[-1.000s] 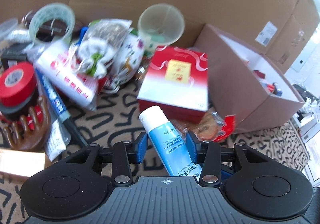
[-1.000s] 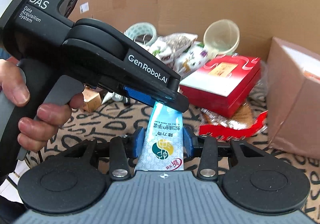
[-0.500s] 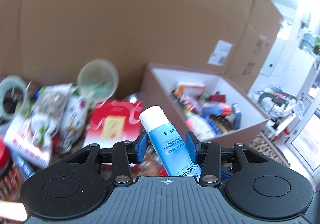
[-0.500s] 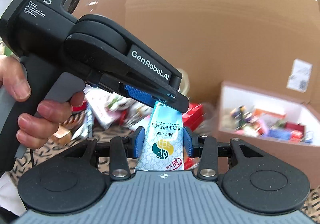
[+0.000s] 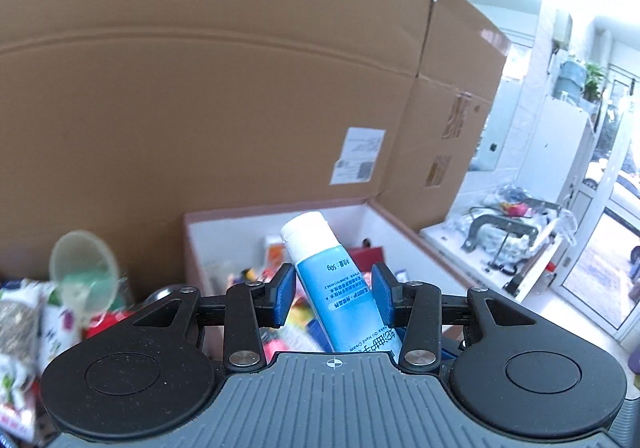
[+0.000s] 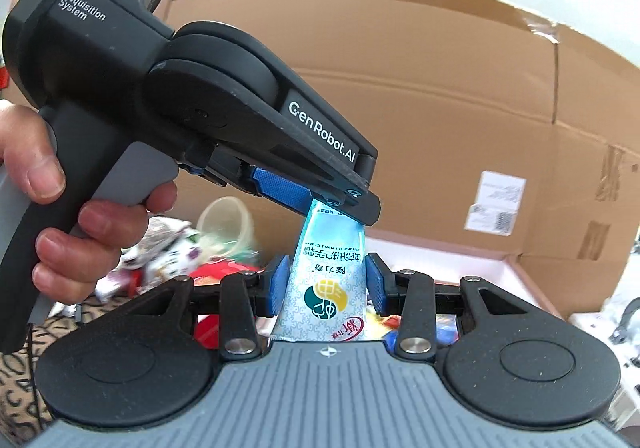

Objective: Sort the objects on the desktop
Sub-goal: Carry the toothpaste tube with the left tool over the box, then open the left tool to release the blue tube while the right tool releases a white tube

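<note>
A blue-and-white hand cream tube (image 5: 320, 260) with a white cap is held in the air by both grippers at once. My left gripper (image 5: 332, 284) is shut on its middle, with the cap pointing away over the open box (image 5: 276, 210). In the right wrist view, my right gripper (image 6: 326, 280) is shut on the tube (image 6: 328, 248) near its flat crimped end. There my left gripper (image 6: 348, 208) reaches in from the upper left and hides the cap end. A person's hand (image 6: 80, 232) holds its grip. The white-lined box (image 6: 480, 254) holds several small items.
A tall cardboard wall (image 5: 200, 88) stands behind everything. To the left lie a clear plastic cup (image 5: 84, 268), snack bags (image 5: 20, 308) and a patterned cloth (image 6: 24, 388). Beyond the box on the right is a white counter with metal clamps (image 5: 500, 244).
Both grippers, still joined on the tube, have swung up and right, away from the pile of objects. The open box now sits directly behind the tube.
</note>
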The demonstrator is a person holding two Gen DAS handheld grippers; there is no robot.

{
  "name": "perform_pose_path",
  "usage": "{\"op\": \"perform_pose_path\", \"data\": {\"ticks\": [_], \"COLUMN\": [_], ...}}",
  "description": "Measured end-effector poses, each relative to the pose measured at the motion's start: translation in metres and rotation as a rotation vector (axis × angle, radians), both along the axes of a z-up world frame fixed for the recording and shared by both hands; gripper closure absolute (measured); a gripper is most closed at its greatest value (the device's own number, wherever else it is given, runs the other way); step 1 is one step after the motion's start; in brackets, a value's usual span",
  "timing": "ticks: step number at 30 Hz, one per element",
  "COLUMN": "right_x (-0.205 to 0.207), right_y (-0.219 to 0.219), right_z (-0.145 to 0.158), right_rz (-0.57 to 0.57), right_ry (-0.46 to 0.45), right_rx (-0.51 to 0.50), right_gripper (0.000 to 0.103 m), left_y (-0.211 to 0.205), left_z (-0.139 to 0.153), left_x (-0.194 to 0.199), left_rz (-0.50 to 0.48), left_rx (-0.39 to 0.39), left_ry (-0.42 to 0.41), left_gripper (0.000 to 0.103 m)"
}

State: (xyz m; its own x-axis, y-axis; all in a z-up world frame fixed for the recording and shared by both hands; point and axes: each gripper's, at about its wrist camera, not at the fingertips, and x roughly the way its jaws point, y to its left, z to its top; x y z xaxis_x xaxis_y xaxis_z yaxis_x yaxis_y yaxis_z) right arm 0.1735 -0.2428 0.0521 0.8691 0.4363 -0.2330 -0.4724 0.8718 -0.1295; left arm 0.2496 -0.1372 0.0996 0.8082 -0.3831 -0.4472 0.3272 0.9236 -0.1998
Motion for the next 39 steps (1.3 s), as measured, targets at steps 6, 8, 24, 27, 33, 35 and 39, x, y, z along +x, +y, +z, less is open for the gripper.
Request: {"op": "perform_pose_path", "data": {"ticks": [6, 8, 24, 27, 33, 35, 39], "right_x": [0.035, 0.047, 0.121, 0.13, 0.144, 0.145, 0.148], "right_y": [-0.016, -0.021, -0.035, -0.035, -0.035, -0.035, -0.035], "right_z": [-0.004, -0.006, -0.043, -0.047, -0.055, -0.054, -0.055], "right_rz": [-0.036, -0.047, -0.079, -0.08, -0.083, -0.084, -0.085], "right_ry": [0.008, 0.012, 0.131, 0.148, 0.18, 0.185, 0.191], "right_rx": [-0.007, -0.01, -0.009, -0.013, -0.019, -0.017, -0.026], "right_gripper": [0.057, 0.057, 0.057, 0.057, 0.057, 0.057, 0.057], "left_y": [-0.024, -0.029, -0.048, -0.049, -0.049, -0.049, -0.049], "left_z": [-0.002, -0.007, -0.06, -0.067, -0.077, -0.08, -0.081], "left_x": [0.037, 0.051, 0.133, 0.142, 0.155, 0.158, 0.161], "left_rz": [-0.025, -0.029, -0.028, -0.024, -0.02, -0.021, -0.02], "left_rx": [-0.003, -0.006, -0.011, -0.007, -0.009, -0.015, -0.015], "left_ry": [-0.001, 0.011, 0.134, 0.149, 0.182, 0.188, 0.195], "left_gripper": [0.06, 0.06, 0.06, 0.06, 0.06, 0.06, 0.059]}}
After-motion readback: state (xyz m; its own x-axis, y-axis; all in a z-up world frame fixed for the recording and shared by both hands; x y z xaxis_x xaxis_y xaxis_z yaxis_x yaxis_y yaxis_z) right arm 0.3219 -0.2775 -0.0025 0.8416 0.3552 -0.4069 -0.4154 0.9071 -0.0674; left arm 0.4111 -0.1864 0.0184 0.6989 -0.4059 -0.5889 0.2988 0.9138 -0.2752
